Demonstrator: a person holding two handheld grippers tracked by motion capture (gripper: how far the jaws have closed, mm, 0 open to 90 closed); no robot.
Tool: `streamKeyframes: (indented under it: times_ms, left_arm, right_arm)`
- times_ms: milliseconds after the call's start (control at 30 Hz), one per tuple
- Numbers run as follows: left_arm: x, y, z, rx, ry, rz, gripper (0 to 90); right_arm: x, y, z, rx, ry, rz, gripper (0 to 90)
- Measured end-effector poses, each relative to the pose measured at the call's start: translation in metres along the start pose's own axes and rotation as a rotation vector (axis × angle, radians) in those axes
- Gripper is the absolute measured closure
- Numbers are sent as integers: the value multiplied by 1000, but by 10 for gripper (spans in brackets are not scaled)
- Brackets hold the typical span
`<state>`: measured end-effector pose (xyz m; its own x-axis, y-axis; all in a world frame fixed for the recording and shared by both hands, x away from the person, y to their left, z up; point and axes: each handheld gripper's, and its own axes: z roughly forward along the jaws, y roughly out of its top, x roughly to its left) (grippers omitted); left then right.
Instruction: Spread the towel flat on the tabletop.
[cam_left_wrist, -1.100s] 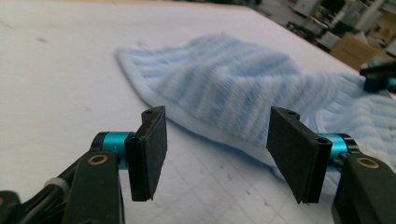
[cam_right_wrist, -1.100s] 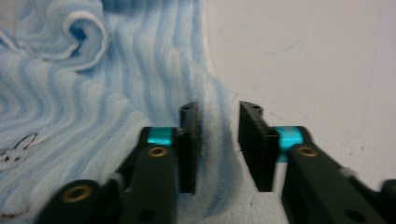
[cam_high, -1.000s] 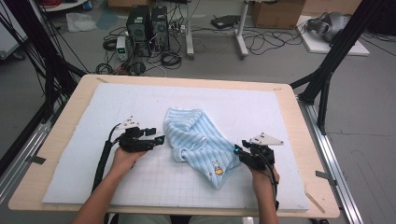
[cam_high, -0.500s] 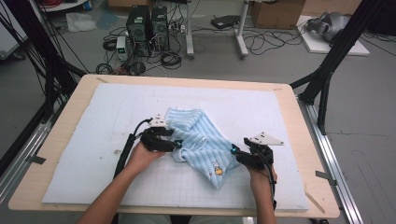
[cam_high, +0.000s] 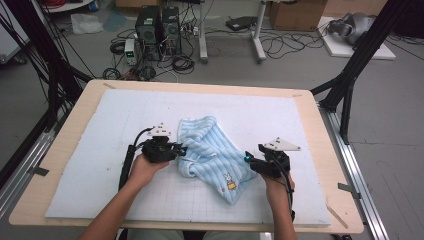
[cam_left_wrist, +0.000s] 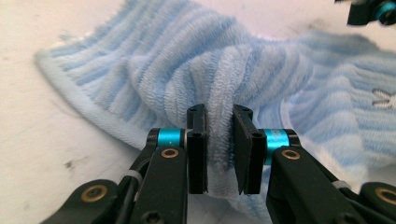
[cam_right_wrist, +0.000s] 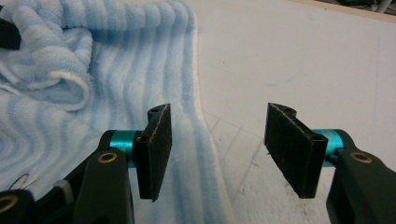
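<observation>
A pale wooden counter (cam_high: 320, 117) carries a white gridded mat (cam_high: 125, 120). Beyond it, on the grey floor (cam_high: 400, 125), two black computer towers (cam_high: 159, 25) stand among tangled cables (cam_high: 280, 45), near a cardboard box (cam_high: 300, 12).

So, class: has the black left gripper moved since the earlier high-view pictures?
Yes. The left gripper has shifted right across the white mat, reaching the striped light-blue towel; its jaws have just closed, pinching a fold.
</observation>
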<state>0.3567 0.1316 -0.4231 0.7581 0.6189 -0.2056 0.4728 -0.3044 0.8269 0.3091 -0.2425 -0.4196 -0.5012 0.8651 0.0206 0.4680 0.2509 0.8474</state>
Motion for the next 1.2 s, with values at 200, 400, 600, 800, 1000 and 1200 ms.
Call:
streamKeyframes:
  times_ms: [200,400,600,800,1000,1200]
  left_arm:
    - [11,0,-23,-96,-15,-27,740]
    - [16,-6,-23,-61,0,-50,707]
    - [11,-19,-15,-17,-1,-70,471]
    - [9,-21,-16,-26,12,-25,793]
    - [20,-19,-30,-82,49,-47,842]
    - [44,-17,-48,-97,124,-94,841]
  right_arm:
    - [10,8,10,23,42,-26,426]
    - [21,12,26,60,77,-59,429]
    - [24,16,27,47,77,-60,429]
    - [24,15,28,63,82,-71,459]
    - [26,12,40,134,110,-88,517]
    - [33,7,51,242,160,-139,776]
